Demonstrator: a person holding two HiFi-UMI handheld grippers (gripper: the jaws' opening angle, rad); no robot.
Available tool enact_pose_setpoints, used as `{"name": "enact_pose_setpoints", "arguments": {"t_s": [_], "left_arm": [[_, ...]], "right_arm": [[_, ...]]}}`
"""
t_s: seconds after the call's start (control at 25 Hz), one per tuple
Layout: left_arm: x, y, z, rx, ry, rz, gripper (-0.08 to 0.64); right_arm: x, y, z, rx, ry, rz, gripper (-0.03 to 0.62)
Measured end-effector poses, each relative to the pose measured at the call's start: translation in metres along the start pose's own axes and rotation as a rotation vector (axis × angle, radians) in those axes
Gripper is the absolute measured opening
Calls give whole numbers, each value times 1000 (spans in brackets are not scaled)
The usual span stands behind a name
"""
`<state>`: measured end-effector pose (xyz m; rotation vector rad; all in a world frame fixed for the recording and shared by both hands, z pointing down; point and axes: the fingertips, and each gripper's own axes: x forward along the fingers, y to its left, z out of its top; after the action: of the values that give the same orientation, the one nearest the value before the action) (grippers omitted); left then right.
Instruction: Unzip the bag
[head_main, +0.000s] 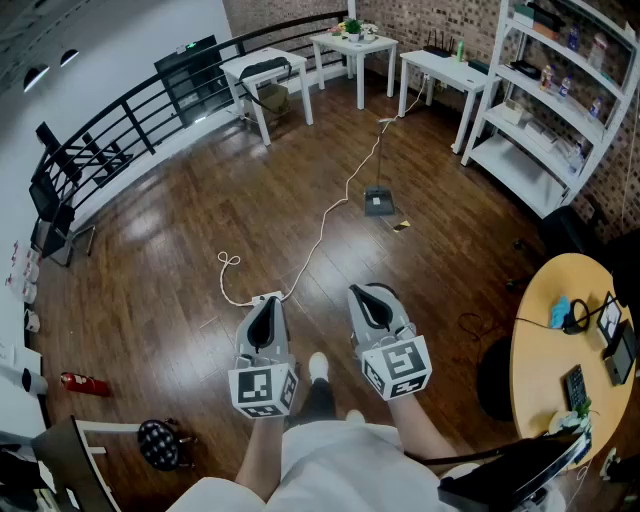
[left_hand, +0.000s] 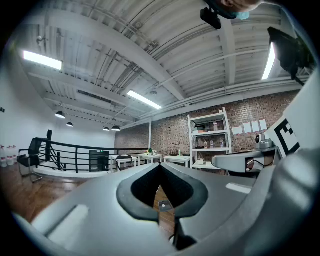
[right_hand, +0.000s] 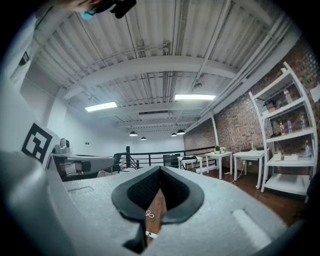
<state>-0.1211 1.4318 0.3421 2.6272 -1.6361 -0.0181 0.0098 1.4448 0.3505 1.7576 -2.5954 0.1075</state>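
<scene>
I hold both grippers side by side at waist height over the wooden floor. My left gripper (head_main: 265, 302) is shut with nothing between its jaws; in the left gripper view the left gripper (left_hand: 160, 168) points level into the room. My right gripper (head_main: 371, 291) is likewise shut and empty, and the right gripper (right_hand: 160, 171) also faces the room. A dark bag (head_main: 264, 70) lies on a white table (head_main: 240, 66) at the far side, well away from both grippers. It shows small in the gripper views as a dark bag (left_hand: 123, 159) (right_hand: 188, 159).
A white cable (head_main: 325, 222) runs across the floor to a power strip (head_main: 378, 202). White tables (head_main: 352, 44) and a shelf unit (head_main: 560, 100) line the back and right. A round yellow table (head_main: 565, 350) stands at right, a black railing (head_main: 130, 115) at left, a red object (head_main: 84, 384) on the floor.
</scene>
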Motion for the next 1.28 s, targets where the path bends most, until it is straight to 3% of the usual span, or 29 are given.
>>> {"name": "enact_pose_setpoints", "arguments": {"t_s": [0.2,0.52,0.72,1.04,1.28], "left_arm": [[70,49,-5,-25,-8,18,18],[184,146,17,-35,-58,44,18],[251,198,20,-61,-49,40,18],[384,232,-1,-53,-2,10,18],[534,255,12,10,20,-9,17]], "right_arm": [[82,-22,-5,-16,23,8,-8],[234,-32,22,-86,29,66,-8],[307,-41,30,-98,40,59,-8],[433,-125,21,-73,53,40,-8],[558,-201,42,-50,15,94,-8]]}}
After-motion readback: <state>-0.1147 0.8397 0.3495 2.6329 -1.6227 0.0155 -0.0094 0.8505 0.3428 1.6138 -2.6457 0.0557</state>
